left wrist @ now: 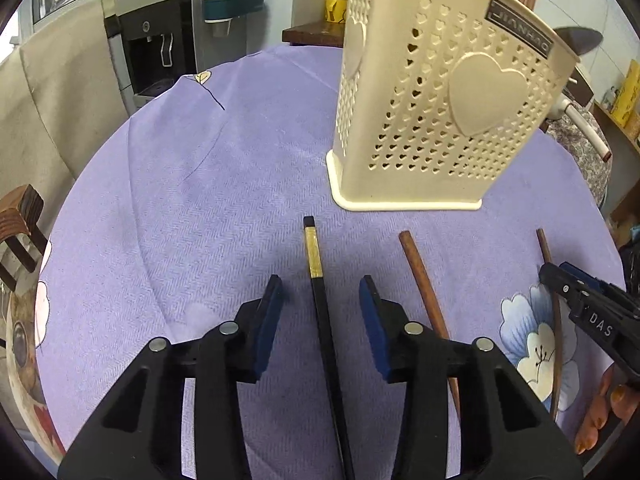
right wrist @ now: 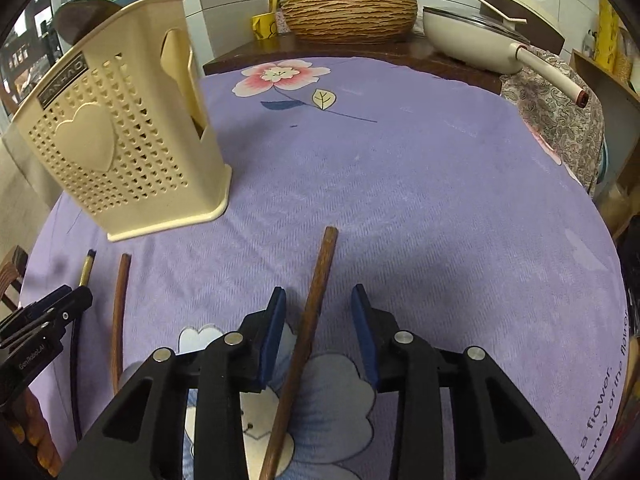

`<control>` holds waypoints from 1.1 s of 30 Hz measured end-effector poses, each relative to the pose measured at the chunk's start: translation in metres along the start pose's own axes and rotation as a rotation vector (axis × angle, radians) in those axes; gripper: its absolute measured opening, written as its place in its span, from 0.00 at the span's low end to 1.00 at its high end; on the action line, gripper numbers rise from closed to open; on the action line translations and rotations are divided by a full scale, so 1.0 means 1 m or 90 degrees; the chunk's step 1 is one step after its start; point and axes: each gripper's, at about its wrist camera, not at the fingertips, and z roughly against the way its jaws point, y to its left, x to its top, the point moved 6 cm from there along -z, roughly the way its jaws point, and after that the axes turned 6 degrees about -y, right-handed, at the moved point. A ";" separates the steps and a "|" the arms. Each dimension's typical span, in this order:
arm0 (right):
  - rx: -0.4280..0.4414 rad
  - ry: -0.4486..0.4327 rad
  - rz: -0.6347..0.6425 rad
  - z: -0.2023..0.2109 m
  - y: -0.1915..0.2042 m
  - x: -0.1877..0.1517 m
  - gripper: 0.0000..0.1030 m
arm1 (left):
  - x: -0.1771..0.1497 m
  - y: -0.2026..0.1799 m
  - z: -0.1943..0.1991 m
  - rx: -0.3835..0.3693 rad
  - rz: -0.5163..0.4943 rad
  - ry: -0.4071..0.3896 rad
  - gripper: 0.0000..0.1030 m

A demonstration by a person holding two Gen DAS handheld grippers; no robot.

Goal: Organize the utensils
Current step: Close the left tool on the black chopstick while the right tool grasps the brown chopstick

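Note:
A cream perforated utensil holder (left wrist: 432, 120) with heart shapes stands on the purple cloth; it also shows in the right wrist view (right wrist: 120, 152), with a dark spoon and a wooden handle sticking out of it. My left gripper (left wrist: 320, 292) is open, its pads on either side of a black chopstick with a gold band (left wrist: 316, 280) lying on the cloth. My right gripper (right wrist: 318, 304) is open around a brown wooden chopstick (right wrist: 316, 280). A second brown chopstick (left wrist: 424, 280) lies between the two; it also shows in the right wrist view (right wrist: 120, 304).
The round table has a purple flowered cloth (right wrist: 400, 168). Behind it stand a woven basket (right wrist: 348, 12), a cream pan with a long handle (right wrist: 480, 40) and a yellow mug (right wrist: 264, 26). A water dispenser (left wrist: 156, 40) and a wooden chair (left wrist: 20, 232) are at the left.

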 end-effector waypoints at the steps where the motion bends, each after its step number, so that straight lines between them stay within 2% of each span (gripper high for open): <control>1: -0.004 -0.002 0.000 -0.001 0.000 0.002 0.29 | 0.001 0.001 -0.001 0.002 0.006 0.001 0.33; 5: -0.024 -0.011 -0.004 -0.006 0.001 0.006 0.23 | 0.003 0.004 -0.003 0.012 0.008 0.001 0.27; 8: -0.023 -0.015 -0.003 -0.006 0.004 0.005 0.16 | 0.001 0.001 -0.002 0.004 0.004 0.002 0.26; 11: -0.017 -0.013 0.000 -0.006 0.006 0.005 0.10 | -0.001 -0.003 -0.001 0.004 -0.007 0.002 0.21; 15: -0.010 -0.011 -0.006 -0.006 0.006 0.005 0.10 | 0.000 -0.001 -0.002 0.004 0.000 0.003 0.12; 20: 0.003 -0.009 -0.016 -0.005 0.004 0.004 0.09 | -0.001 0.002 -0.001 -0.018 0.013 0.007 0.10; 25: -0.003 -0.016 0.003 -0.004 0.008 0.003 0.09 | -0.003 -0.004 -0.001 -0.002 -0.011 -0.003 0.09; 33: 0.008 -0.015 -0.004 -0.003 0.006 0.002 0.09 | -0.002 -0.002 -0.001 -0.012 0.001 0.003 0.08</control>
